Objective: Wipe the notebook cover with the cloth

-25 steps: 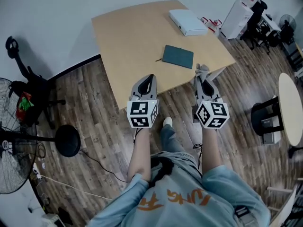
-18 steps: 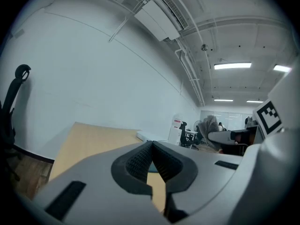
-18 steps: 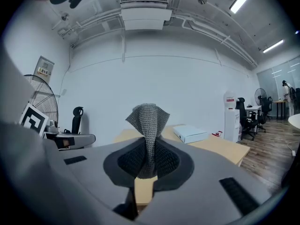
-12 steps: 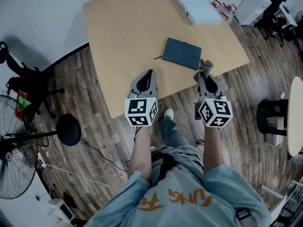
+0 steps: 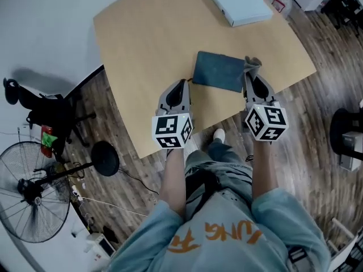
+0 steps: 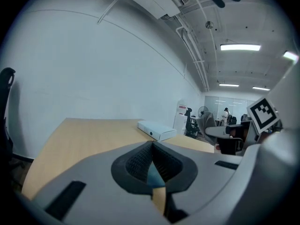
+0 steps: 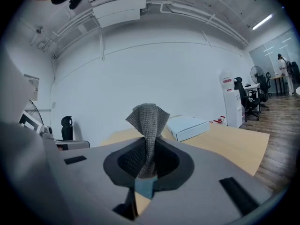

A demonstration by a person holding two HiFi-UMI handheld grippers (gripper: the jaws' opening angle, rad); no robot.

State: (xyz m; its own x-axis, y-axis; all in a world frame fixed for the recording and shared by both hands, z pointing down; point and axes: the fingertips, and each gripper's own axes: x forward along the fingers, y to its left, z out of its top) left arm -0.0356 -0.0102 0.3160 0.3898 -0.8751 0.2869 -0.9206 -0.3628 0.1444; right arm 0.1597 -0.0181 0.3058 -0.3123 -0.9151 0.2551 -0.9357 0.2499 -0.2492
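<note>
With the right claw [image 5: 250,76] clamped on a pinch of cloth [image 5: 252,63] and the left claw [image 5: 181,85] closed on nothing, the unpinned notebook [image 5: 218,71], centre frame on the table [image 5: 142,38], may slide under wiping

Dark teal notebook [image 5: 218,71] flat, closed, on table, grey knitted cloth [image 7: 147,135] pinched upright in right tongs

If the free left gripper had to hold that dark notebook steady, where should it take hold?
Probably its left edge, coming from the left. The notebook lies flat and thin on the table, that edge nearest the shut, empty left gripper, while the right gripper holds the cloth at the opposite edge.
</note>
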